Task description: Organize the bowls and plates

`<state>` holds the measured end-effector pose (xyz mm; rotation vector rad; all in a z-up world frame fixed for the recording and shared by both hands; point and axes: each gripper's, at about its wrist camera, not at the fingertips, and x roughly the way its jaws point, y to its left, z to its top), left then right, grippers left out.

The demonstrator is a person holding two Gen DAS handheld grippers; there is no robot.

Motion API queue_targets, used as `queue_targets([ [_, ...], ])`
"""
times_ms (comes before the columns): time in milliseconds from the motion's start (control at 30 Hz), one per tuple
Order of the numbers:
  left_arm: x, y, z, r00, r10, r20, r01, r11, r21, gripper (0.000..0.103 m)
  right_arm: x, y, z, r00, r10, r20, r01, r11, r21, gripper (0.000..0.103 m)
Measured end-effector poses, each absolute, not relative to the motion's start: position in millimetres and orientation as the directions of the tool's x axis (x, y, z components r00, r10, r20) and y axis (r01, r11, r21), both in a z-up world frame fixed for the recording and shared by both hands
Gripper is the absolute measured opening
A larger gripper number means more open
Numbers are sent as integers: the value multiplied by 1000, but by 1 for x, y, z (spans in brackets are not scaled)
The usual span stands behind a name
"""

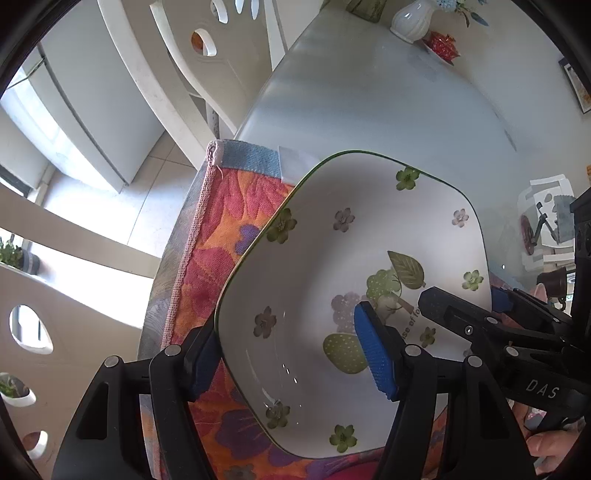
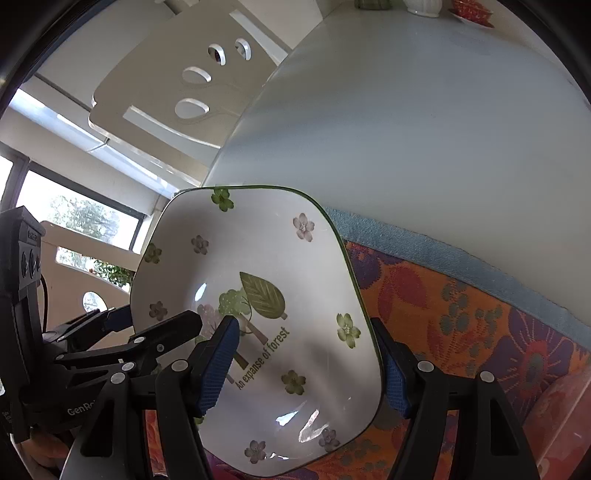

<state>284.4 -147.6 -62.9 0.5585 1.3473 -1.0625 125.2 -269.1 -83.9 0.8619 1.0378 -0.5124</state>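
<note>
A square white bowl (image 1: 351,229) (image 2: 258,240) with green and purple flowers, a leaf print and a green rim is over a floral placemat (image 1: 221,229) (image 2: 461,314). My left gripper (image 1: 284,339) is shut on its left wall, one blue pad inside and one outside the rim. My right gripper (image 2: 306,354) is shut on the opposite wall in the same way. Each view also shows the other gripper: the right gripper (image 1: 467,299) at the bowl's right edge, the left gripper (image 2: 155,317) at its left edge.
The placemat lies at the corner of a pale glass table (image 1: 369,103) (image 2: 406,110). White chairs (image 1: 192,55) (image 2: 177,92) stand close to the table's left side. A white vase (image 1: 410,18) and a red dish (image 1: 443,46) sit at the far end.
</note>
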Motion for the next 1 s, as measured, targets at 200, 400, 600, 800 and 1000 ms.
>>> queue_targets([
  [200,277,-143,-50,-135,-307,-942,848,455,-270,65,113,-270,-61,463,-12,-886,731,570,374,69],
  [400,264,-134,-24,-138,-343,-929,859,426,-285,65,92,-266,-32,496,-40,-868,735,551,394,69],
  [600,246,-135,3,-145,-367,-919,868,398,-297,65,68,-256,-11,530,-41,-847,730,530,432,69],
  [800,219,-127,31,-129,-393,-910,891,358,-280,65,38,-240,7,546,-63,-835,730,525,437,69],
  [1000,187,-113,45,-170,-403,-899,890,329,-316,65,-22,-225,13,598,-52,-800,722,469,509,69],
])
